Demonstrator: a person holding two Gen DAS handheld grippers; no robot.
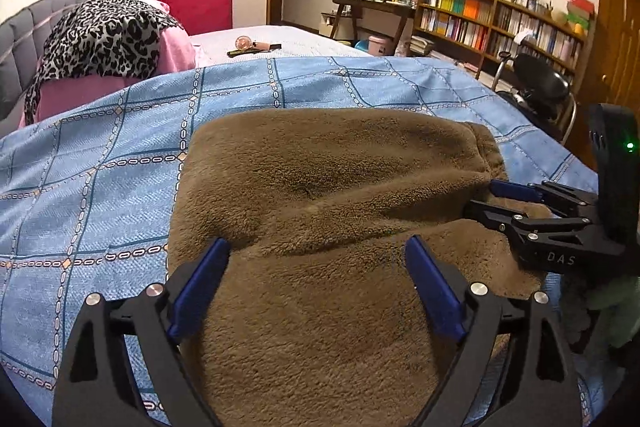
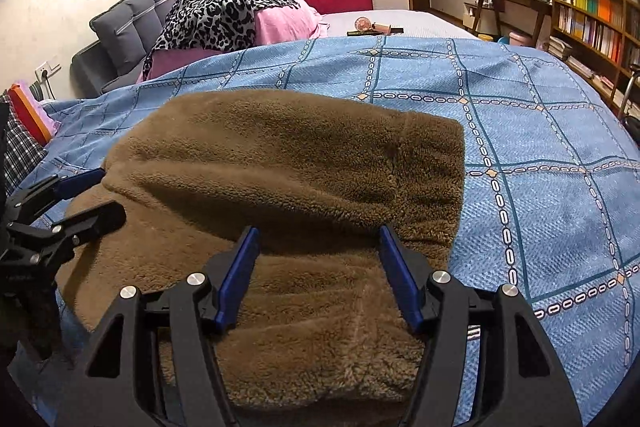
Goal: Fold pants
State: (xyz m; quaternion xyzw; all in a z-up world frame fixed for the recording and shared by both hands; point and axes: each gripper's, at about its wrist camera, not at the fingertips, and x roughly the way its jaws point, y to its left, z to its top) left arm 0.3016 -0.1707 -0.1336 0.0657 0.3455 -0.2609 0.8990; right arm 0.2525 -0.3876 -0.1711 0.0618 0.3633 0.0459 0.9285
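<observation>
The bed (image 1: pixel 100 163), spread with a blue chain-patterned quilt (image 2: pixel 540 155), fills most of both views and serves as the landmark here; on its near part lies the pair of brown fleece pants (image 1: pixel 320 187), folded over into a thick, wide bundle with a ridge of cloth running across the middle; the pants lie flat on the quilt, their short bunched end toward the bed's right side in the right wrist view. At the head of the bed stands a grey tufted headboard (image 2: pixel 132 19); against it is heaped pink bedding (image 2: pixel 288 19) with a leopard-print cloth (image 2: pixel 216 15) draped over the top; beyond the bed's far side a bookshelf (image 1: pixel 500 23) packed with books lines the wall.

The left gripper (image 1: pixel 316 267) hangs over the near edge of the pants with its blue-padded fingers (image 1: pixel 200 291) spread wide, pinching nothing; fleece shows between them. The right gripper (image 2: pixel 316 259) is likewise spread apart above the near part of the pants, toward their bunched end; its blue pads (image 2: pixel 400 279) flank bare fleece, and whether they touch the cloth I cannot tell.
</observation>
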